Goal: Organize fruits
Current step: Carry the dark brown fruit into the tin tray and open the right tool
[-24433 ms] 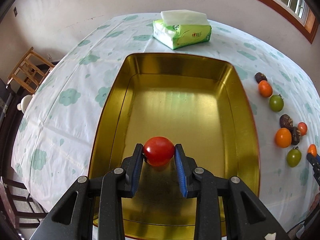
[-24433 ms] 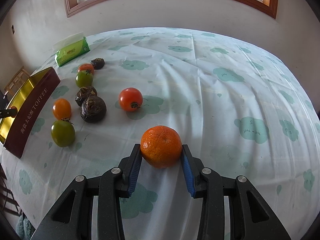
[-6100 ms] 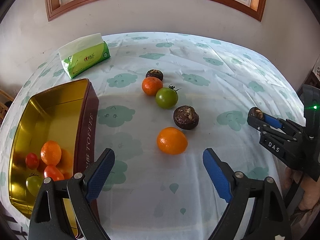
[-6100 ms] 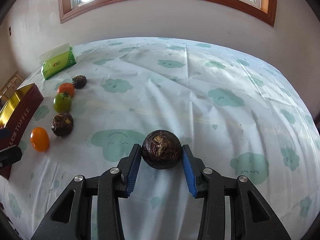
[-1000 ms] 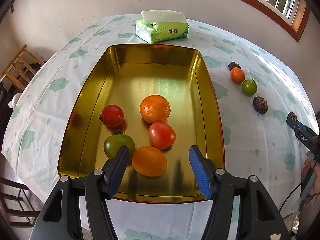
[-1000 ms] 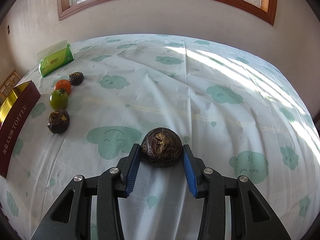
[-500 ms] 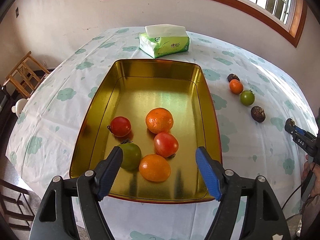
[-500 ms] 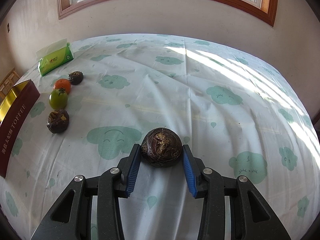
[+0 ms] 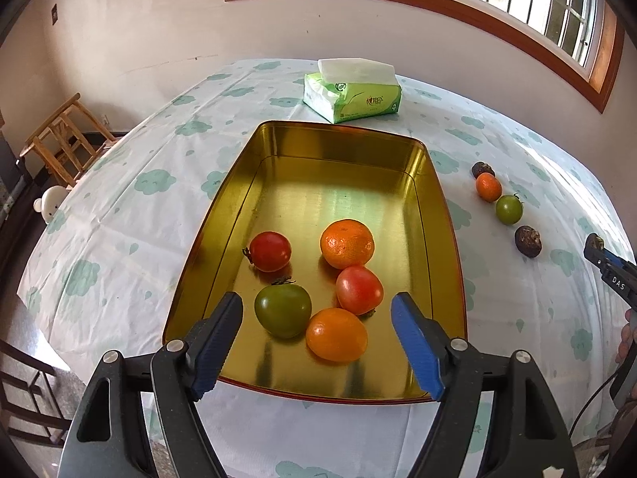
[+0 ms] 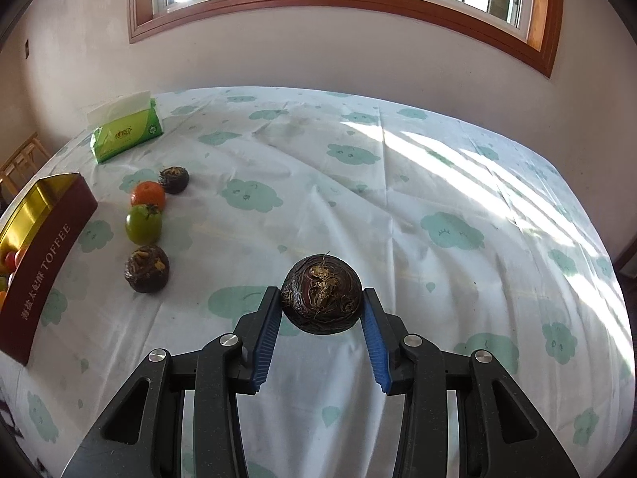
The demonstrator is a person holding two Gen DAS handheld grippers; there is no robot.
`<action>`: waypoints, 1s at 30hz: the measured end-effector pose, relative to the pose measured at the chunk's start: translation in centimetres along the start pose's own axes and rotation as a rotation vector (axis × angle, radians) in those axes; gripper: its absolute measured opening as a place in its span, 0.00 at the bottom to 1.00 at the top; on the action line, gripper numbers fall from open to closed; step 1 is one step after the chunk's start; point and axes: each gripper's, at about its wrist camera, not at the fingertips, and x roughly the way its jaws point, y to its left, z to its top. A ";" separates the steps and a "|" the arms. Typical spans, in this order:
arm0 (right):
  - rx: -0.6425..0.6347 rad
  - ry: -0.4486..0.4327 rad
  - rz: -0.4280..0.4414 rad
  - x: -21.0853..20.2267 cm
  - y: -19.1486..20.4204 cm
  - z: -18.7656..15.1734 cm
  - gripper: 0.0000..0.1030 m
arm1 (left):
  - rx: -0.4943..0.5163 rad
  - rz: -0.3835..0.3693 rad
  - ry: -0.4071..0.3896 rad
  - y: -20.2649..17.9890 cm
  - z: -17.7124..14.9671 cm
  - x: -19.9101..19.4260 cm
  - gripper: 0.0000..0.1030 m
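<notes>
Left tool (image 9: 316, 332) has released the orange fruit (image 9: 336, 334) and backed off, jaws wide and empty; the gold tin (image 9: 450, 247) now holds five pieces, so that drop is done. Right tool (image 10: 321, 326) stays clamped on the dark round fruit (image 10: 321, 292) above the table (image 10: 398, 199), tin at its 9 o'clock. Still out: two dark fruits, a small orange and a green tomato (image 10: 143, 223) in a line near the tin's wall, likely in the carry path; tissue pack (image 9: 352, 93) sits at 12 o'clock beyond the tin.
</notes>
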 end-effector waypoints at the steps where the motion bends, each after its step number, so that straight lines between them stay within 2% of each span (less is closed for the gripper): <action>1: -0.010 -0.005 0.011 -0.2 0.6 0.2 0.40 | -0.003 0.000 -0.002 0.1 0.0 -0.1 0.72; 8: -0.088 -0.025 0.118 -1.3 6.0 1.3 0.40 | -0.049 0.022 -0.016 1.8 0.1 -0.6 0.72; 19: -0.251 -0.055 0.335 -3.2 17.3 2.2 0.40 | -0.135 0.076 -0.032 5.6 -0.2 -1.9 0.72; 30: -0.377 -0.038 0.463 -3.5 25.3 1.3 0.40 | -0.210 0.127 -0.019 9.0 -1.3 -2.1 0.72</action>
